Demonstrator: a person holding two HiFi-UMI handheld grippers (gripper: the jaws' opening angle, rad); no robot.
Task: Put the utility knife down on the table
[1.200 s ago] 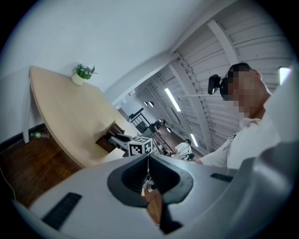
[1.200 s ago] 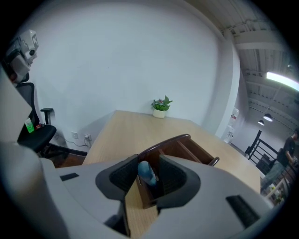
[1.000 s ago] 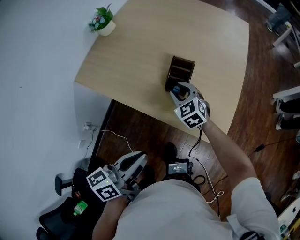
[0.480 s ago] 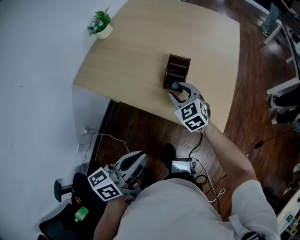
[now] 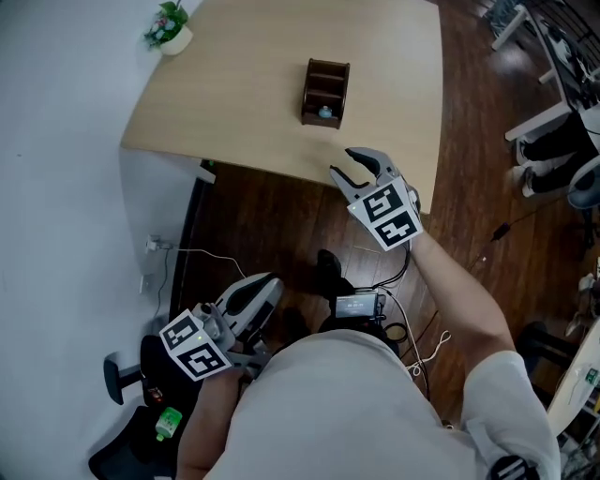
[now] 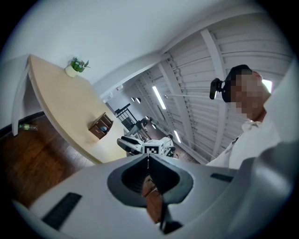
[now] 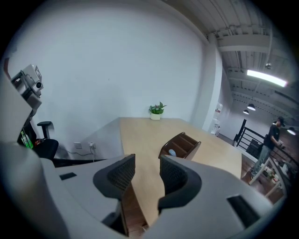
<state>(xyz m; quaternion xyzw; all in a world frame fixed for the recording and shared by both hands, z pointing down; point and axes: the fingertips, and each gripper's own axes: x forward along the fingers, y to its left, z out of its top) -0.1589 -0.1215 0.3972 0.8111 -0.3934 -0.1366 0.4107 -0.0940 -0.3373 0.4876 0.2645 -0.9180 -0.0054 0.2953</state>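
A brown wooden organizer (image 5: pixel 325 89) stands on the pale wooden table (image 5: pixel 253 84). A small blue-tipped thing (image 5: pixel 324 112), possibly the utility knife, sits in its near compartment. My right gripper (image 5: pixel 342 161) hangs open and empty over the dark floor, just off the table's near edge and apart from the organizer. In the right gripper view its jaws (image 7: pixel 142 163) frame the table edge, with the organizer (image 7: pixel 184 142) beyond. My left gripper (image 5: pixel 270 281) is low beside my body, shut with nothing in it; its tips (image 6: pixel 148 156) meet in the left gripper view.
A potted plant (image 5: pixel 169 28) sits at the table's far left corner. On the floor lie a black device with a screen (image 5: pixel 356 305) and cables. A black office chair (image 5: pixel 122 375) with a green bottle (image 5: pixel 167 424) is lower left; more chairs (image 5: pixel 553 141) stand at right.
The right gripper has let go of the blue-tipped thing at the organizer, opened wide and drawn back off the table edge. The left gripper has shifted a little.
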